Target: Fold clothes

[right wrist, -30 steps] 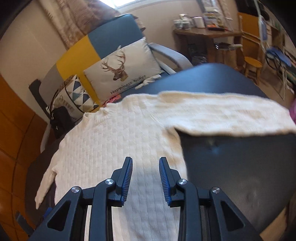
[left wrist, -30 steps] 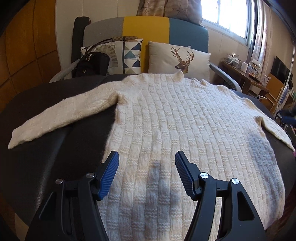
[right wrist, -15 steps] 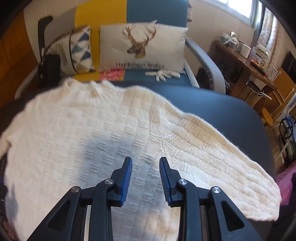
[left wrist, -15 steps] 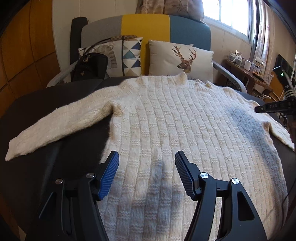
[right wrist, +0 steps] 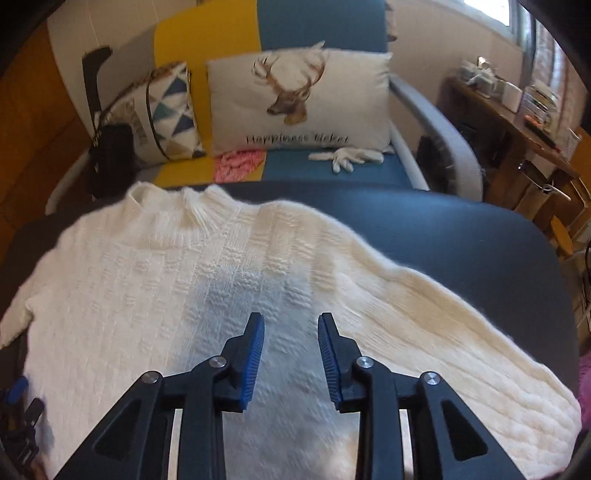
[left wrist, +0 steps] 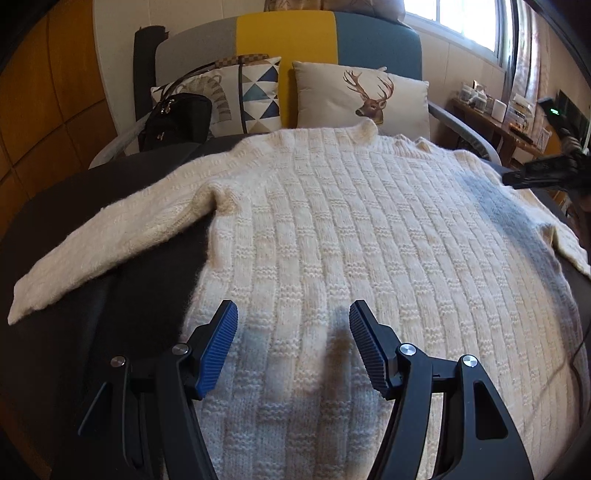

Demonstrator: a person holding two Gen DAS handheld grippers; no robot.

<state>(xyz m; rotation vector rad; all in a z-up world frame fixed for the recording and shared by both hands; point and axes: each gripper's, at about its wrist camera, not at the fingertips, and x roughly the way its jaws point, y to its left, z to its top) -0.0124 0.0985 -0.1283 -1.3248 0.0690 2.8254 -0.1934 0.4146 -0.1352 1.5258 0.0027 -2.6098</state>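
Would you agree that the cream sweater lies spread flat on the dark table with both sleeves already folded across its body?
Not quite: the sweater lies flat on the dark table, but both sleeves stretch outward, unfolded. The left wrist view shows one sleeve, the right wrist view the other.

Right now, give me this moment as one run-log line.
stage: pre-fold | sweater: flat on dark table, sleeves out | left gripper: open, empty, above hem | right gripper: jaws opening, empty, above the body

Daylight from window (left wrist: pixel 461 22) upper right, blown out. Soft shadows on sweater (left wrist: pixel 351 229). Heavy fisheye bend, dark corners. Right wrist view slightly motion-blurred.
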